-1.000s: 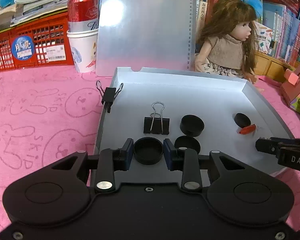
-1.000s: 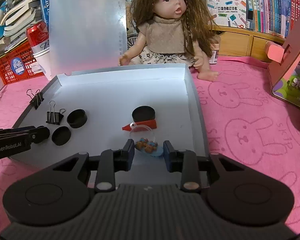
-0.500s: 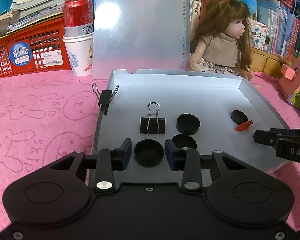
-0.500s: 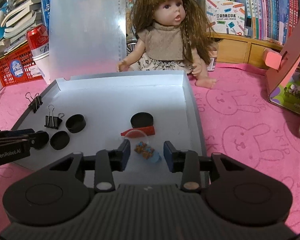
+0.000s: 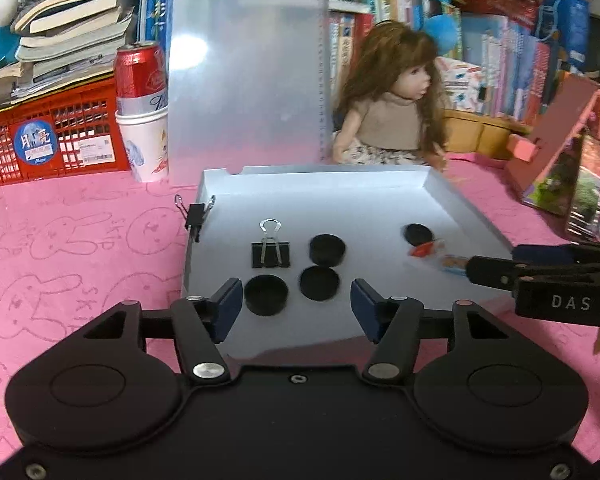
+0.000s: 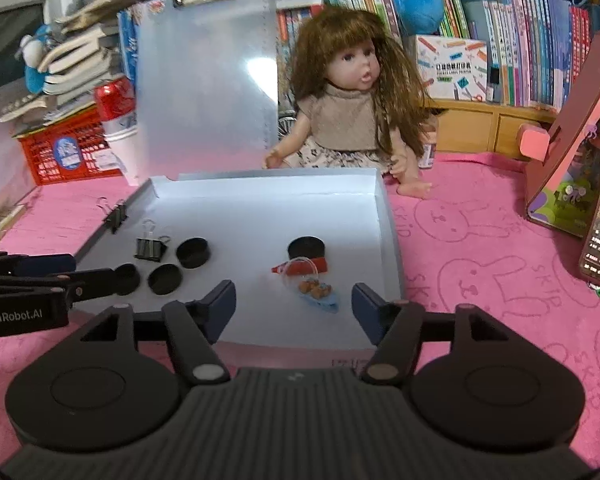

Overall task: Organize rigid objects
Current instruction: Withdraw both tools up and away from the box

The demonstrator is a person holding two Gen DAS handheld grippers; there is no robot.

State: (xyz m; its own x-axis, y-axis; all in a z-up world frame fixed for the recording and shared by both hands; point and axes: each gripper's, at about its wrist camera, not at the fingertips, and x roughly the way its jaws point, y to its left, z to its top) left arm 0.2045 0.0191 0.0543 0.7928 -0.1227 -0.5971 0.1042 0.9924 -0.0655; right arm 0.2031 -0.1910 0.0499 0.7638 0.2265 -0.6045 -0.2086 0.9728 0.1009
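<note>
**Both grippers letting go over the tray**

Left wrist view: the left gripper (image 5: 296, 304) is now standing wide, where 0.5 s ago its fingers were flanking the black cap (image 5: 266, 300) closely. That cap is sitting free at the near edge of the white tray (image 5: 460, 200), beside 2 more caps and a binder clip (image 5: 271, 250).

Right wrist view: the right gripper (image 6: 294, 306) is likewise gaping wide and empty, with the small blue toy (image 6: 318, 295) lying on the tray's near right part. Both placements are looking finished.
</note>
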